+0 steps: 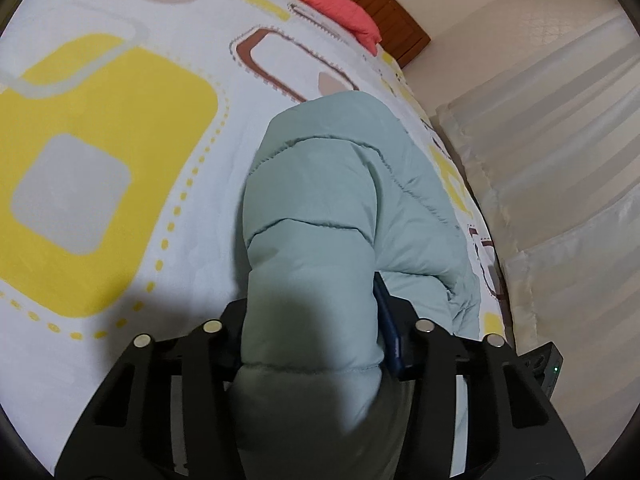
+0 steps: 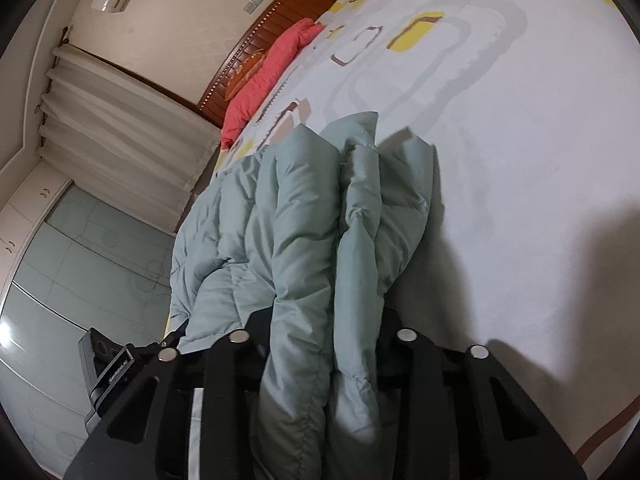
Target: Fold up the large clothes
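One puffy pale-green quilted jacket (image 1: 320, 184) is lying bunched along the bed (image 1: 120, 240) edge nearest the curtains (image 1: 560, 160). Two tools: left tool (image 1: 316, 332) is clamping a padded fold, right tool (image 2: 320, 344) is pinching gathered folds. One coral pillow (image 2: 260, 80) is sitting by the headboard.

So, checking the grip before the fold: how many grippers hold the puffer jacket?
2: the left gripper clamps one pale green puffer jacket section; the right gripper pinches bunched folds.
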The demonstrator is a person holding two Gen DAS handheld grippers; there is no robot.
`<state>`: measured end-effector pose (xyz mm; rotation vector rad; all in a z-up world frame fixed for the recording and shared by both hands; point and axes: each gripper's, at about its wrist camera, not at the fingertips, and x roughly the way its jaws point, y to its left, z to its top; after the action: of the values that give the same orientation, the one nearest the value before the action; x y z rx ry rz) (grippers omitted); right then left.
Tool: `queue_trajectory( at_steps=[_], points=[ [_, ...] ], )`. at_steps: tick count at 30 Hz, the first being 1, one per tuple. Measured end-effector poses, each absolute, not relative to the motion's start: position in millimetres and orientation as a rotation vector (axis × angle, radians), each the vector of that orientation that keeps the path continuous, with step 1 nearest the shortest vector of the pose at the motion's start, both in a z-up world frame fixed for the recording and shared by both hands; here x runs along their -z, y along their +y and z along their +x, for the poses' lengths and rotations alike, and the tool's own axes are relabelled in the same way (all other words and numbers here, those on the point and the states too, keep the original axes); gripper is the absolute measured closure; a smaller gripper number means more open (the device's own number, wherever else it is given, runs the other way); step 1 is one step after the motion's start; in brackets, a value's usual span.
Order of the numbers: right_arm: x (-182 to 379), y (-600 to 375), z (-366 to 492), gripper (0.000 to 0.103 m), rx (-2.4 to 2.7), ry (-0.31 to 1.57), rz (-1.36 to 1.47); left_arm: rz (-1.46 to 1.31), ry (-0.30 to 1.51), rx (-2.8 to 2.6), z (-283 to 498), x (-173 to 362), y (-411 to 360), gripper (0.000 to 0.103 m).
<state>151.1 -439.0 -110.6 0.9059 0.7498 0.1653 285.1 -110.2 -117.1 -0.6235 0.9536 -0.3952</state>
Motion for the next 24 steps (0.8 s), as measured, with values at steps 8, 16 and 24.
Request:
queue_trajectory(
  at_steps=[8,16,24],
  points=[
    [95,-403,185,0.075,-0.248,0.748,0.866,-0.637,0.880,0.343,284,95,-64,0.058],
    [96,-342,226,0.076,-0.349,0.799,0.843,-0.687,0.857,0.247,284,100,3,0.058],
    [107,-324,232,0.075,-0.347,0.825,0.831,-0.733,0.873,0.234,288,121,15,0.056]
  ],
)
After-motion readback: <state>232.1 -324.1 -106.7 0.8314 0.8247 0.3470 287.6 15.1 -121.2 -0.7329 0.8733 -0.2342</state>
